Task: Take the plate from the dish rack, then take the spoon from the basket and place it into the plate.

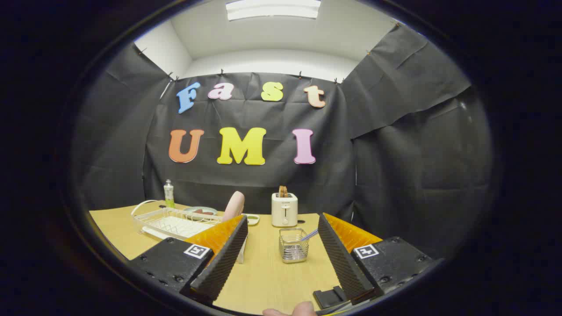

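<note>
Standing upright in the white dish rack (173,224), a pink plate (233,206) is seen beyond the claw (281,243), whose fingers are spread apart, holding nothing. Between them, a wire basket (293,245) holds the spoon (311,234). Behind: toaster (284,210), bottle (169,193), on the desk (268,276).

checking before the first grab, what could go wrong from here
The pink plate stands on edge in the dish rack behind one finger of the open gripper, so a grab there could knock the rack. The spoon handle leans out of the light wire basket, which might tip.
</note>
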### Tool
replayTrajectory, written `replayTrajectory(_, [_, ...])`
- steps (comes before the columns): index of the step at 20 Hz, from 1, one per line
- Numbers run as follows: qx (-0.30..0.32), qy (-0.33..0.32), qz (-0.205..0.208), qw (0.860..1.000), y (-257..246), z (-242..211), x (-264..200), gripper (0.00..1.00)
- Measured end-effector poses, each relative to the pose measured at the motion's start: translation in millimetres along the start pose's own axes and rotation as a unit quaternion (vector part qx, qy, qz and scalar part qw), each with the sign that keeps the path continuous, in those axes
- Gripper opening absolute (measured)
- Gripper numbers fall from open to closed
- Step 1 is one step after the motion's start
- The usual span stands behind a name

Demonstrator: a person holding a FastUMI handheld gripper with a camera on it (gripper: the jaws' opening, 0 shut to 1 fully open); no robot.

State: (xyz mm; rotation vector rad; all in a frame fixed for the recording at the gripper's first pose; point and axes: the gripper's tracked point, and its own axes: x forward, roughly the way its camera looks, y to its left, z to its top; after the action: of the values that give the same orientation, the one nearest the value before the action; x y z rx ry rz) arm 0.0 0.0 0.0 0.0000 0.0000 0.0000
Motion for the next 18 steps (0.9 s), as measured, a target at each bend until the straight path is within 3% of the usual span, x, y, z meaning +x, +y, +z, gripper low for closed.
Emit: replayTrajectory(18, [0.013, 0.009, 0.014, 1.000, 11, 1, 10, 1.00])
